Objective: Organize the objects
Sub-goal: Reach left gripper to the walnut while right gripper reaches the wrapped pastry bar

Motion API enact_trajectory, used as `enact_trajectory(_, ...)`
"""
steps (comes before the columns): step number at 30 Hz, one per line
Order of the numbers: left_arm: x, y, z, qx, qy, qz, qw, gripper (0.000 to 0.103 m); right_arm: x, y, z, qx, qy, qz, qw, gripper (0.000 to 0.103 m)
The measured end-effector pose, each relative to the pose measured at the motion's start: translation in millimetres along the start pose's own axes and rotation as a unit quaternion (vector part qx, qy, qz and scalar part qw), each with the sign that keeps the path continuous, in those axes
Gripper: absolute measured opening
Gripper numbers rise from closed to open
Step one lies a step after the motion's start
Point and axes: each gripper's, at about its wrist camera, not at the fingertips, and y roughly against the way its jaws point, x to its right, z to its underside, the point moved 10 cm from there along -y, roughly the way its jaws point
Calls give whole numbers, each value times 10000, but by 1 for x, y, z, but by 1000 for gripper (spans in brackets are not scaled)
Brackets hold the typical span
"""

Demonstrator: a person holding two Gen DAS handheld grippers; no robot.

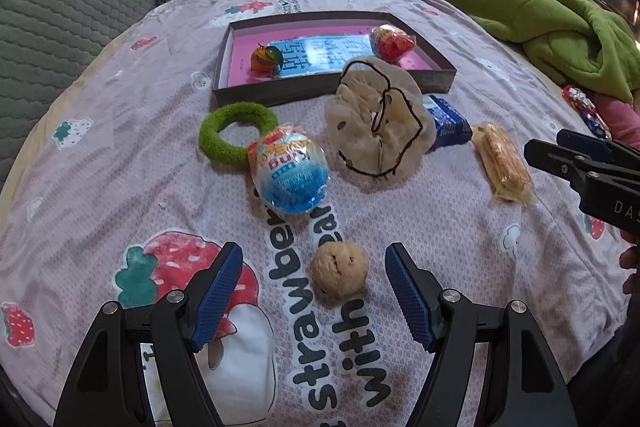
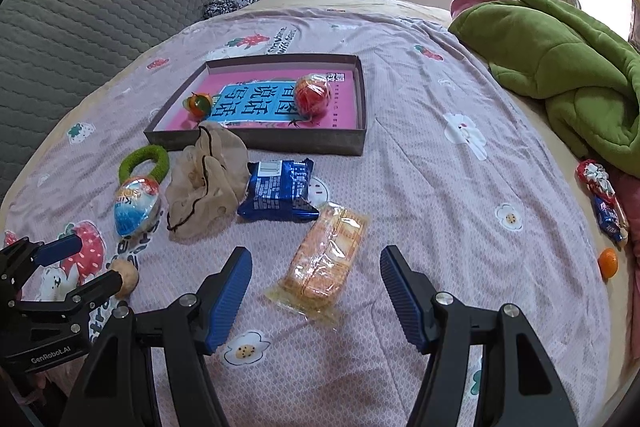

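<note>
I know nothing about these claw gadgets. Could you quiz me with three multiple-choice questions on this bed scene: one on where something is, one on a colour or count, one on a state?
1. Where is the walnut?
A. In the box
B. Between the left claw's fingers
C. Under the green blanket

2. How many items lie in the box?
A. Two
B. Four
C. None

3. How is the right claw?
A. Shut on the blue packet
B. Open, fingers either side of the biscuit packet
C. Out of view

Answers: 1 B, it lies on the sheet between the left claw fingers, ungripped. 2 A, a small orange toy and a red wrapped ball. 3 B, the fingers are spread around the biscuit packet.
</note>
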Motion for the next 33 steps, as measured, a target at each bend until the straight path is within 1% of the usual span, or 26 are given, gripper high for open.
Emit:
enact_trajectory(13, -1, -15, 9, -164, 34, -16, 9999, 75, 0, -14, 7, -165, 17, 67, 9998, 66)
enact_trajectory(23, 1, -21, 11, -196, 8, -44, 9998, 75, 1, -23, 8, -262, -31, 102, 9996, 66)
enact_trajectory(33, 2, -26, 11, -218, 60, -66, 9997, 75, 10, -42, 12, -438, -275, 156, 9985, 66)
